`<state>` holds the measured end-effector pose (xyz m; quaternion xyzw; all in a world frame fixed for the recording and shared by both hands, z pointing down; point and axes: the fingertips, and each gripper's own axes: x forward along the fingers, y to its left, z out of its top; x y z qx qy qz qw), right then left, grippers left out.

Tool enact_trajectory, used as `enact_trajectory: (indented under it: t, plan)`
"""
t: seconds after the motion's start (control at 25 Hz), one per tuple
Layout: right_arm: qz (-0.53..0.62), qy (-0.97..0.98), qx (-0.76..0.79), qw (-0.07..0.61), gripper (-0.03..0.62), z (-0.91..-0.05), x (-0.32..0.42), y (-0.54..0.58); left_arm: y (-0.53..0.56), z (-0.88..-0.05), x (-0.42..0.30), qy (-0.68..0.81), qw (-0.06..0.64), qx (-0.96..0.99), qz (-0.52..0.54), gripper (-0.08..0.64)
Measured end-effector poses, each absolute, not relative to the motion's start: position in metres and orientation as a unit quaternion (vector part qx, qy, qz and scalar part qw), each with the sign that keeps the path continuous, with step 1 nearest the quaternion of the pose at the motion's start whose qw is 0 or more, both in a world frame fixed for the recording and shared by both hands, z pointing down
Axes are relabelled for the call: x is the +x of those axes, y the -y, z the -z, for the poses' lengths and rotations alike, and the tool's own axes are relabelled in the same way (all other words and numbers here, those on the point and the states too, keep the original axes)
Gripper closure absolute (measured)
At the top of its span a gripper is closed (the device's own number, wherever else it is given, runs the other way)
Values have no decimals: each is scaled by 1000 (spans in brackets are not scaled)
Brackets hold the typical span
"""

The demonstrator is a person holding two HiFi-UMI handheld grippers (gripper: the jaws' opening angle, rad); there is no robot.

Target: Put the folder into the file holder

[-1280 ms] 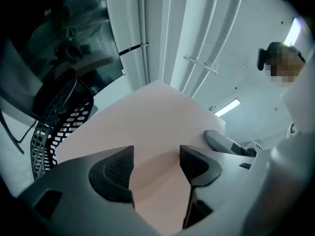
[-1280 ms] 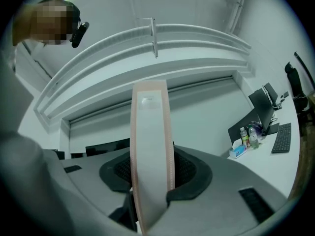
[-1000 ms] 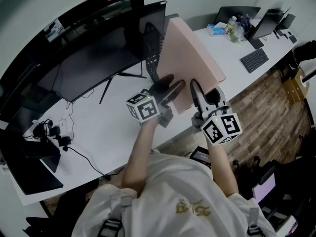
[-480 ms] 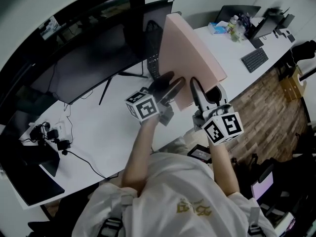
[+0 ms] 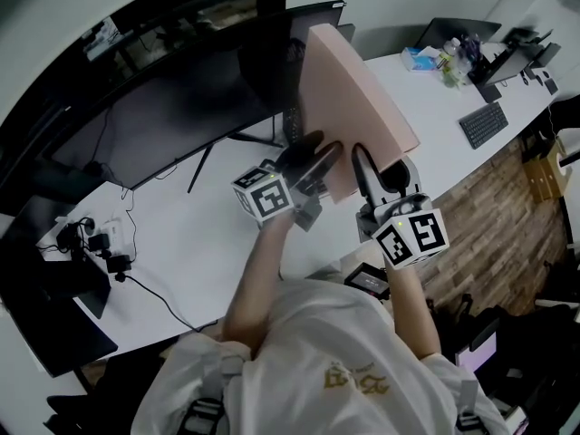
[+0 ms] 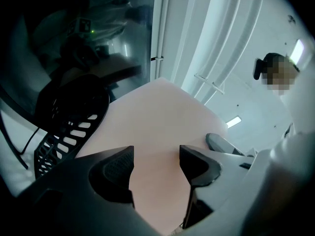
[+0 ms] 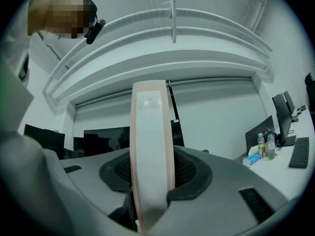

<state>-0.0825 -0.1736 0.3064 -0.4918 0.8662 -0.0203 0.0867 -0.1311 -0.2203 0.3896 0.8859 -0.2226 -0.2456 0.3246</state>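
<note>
A pink folder (image 5: 358,107) is held on edge above the white desk (image 5: 181,243), its top leaning away from me. My right gripper (image 5: 361,159) is shut on its near lower edge; in the right gripper view the folder's spine (image 7: 151,132) stands pinched between the pads of the right gripper (image 7: 151,166). My left gripper (image 5: 313,159) is open, its fingers lying along the folder's left face. In the left gripper view the folder's broad face (image 6: 157,122) lies beyond the spread jaws of the left gripper (image 6: 156,154). The black mesh file holder (image 5: 292,123) (image 6: 64,127) stands just left of the folder.
A large dark monitor (image 5: 172,116) on a stand fills the back left of the desk. Cables and a power strip (image 5: 100,243) lie at the left. To the far right are a laptop (image 5: 462,30), a tissue box (image 5: 421,57), bottles (image 5: 450,57) and a keyboard (image 5: 489,123).
Both grippers have carried the folder a little to the left, closer to the black mesh holder. The right grip and the left gripper's spread jaws look the same.
</note>
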Motion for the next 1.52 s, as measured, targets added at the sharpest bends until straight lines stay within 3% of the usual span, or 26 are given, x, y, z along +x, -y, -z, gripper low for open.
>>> enact_trajectory:
  t: [1.52]
  plan:
    - [57,-859,-497,111,417,-328,-86,225,274,-407,-145,261,337,870,248,278]
